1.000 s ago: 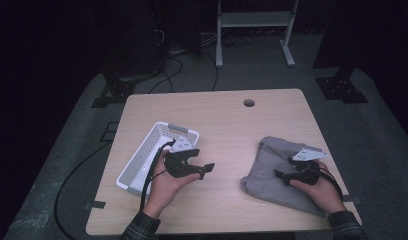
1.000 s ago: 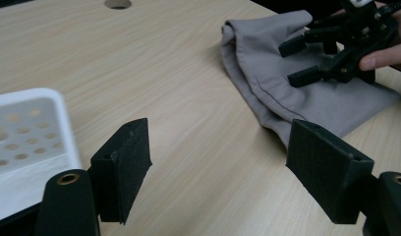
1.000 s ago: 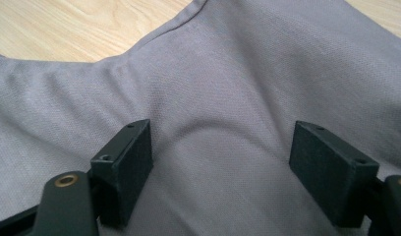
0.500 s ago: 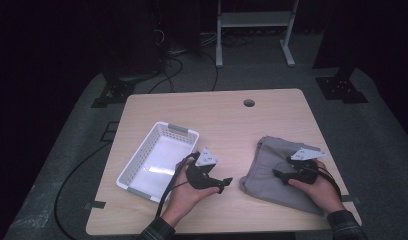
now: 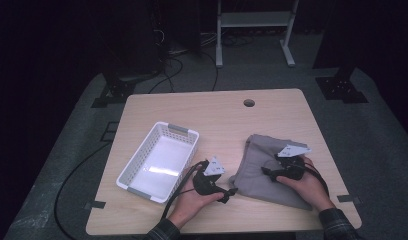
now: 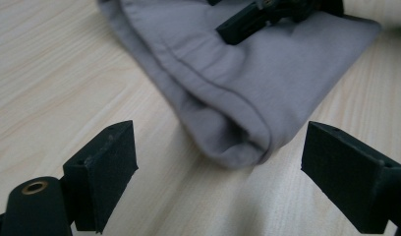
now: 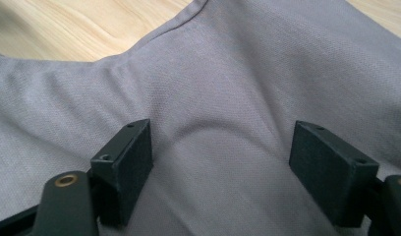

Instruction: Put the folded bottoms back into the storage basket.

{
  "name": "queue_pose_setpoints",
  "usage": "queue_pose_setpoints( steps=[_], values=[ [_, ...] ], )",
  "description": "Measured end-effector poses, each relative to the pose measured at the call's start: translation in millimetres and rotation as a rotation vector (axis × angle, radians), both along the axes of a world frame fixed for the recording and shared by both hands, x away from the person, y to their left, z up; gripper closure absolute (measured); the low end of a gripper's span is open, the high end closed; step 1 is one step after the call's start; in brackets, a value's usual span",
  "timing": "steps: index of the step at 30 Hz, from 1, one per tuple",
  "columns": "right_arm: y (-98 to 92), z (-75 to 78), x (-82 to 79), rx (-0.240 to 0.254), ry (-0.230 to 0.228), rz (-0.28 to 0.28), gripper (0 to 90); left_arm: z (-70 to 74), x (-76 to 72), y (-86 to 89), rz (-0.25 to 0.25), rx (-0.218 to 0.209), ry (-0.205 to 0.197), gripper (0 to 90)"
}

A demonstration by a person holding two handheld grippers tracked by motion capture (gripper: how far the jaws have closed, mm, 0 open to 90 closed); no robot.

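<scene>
1. Cloth (image 5: 272,167), grey and folded, lies flat on the right half of the desk (image 5: 217,115), well apart from the white basket (image 5: 159,161) on the left half; judging by both tools meeting at it, the cloth is what is being worked on.
2. Left hand-held gripper (image 5: 227,194) sits low at the cloth's near-left corner. Its jaws have just been opening and now stand wide apart, with the folded corner (image 6: 238,142) between them but untouched, probably lined up to pinch that edge.
3. Right hand-held gripper (image 5: 268,172) rests over the middle of the cloth. Its jaws are spread too, pads (image 7: 132,162) just above or on the fabric and gripping nothing; likely it steadies the layers so that they do not slide.
4. Basket stands bare and open-topped beside the left hand (image 5: 192,202), a likely place for the cloth to go later.
</scene>
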State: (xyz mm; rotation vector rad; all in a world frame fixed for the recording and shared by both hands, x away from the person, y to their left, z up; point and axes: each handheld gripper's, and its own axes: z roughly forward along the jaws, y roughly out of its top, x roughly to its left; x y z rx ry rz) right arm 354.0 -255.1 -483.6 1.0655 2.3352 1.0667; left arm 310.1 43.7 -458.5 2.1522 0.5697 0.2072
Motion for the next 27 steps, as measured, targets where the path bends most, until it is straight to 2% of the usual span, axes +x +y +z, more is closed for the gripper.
queue_pose_setpoints(
  steps=[5, 9, 11, 16, 27],
  values=[
    [15.7, 0.1, 2.7, 0.001, 0.0, 0.026, 22.8, -3.4, 1.1, 0.4, -0.004, 0.024, -0.007, 11.3],
    [24.4, 0.2, 3.8, 0.001, 0.001, 0.041, 22.8, -7.9, 3.9, 1.6, -0.002, 0.049, 0.012, 11.2],
    [28.5, 0.2, 4.2, 0.002, 0.003, 0.046, 22.8, -10.6, 4.3, 0.5, 0.001, 0.044, 0.024, 10.9],
    [39.3, 0.3, 4.8, 0.001, -0.001, 0.058, 22.9, -14.8, 6.5, -0.5, -0.006, 0.075, 0.03, 10.4],
    [56.7, 0.4, 3.5, 0.001, -0.001, 0.081, 23.2, -22.7, 9.5, -2.7, -0.012, 0.096, 0.049, 9.6]
  ],
)
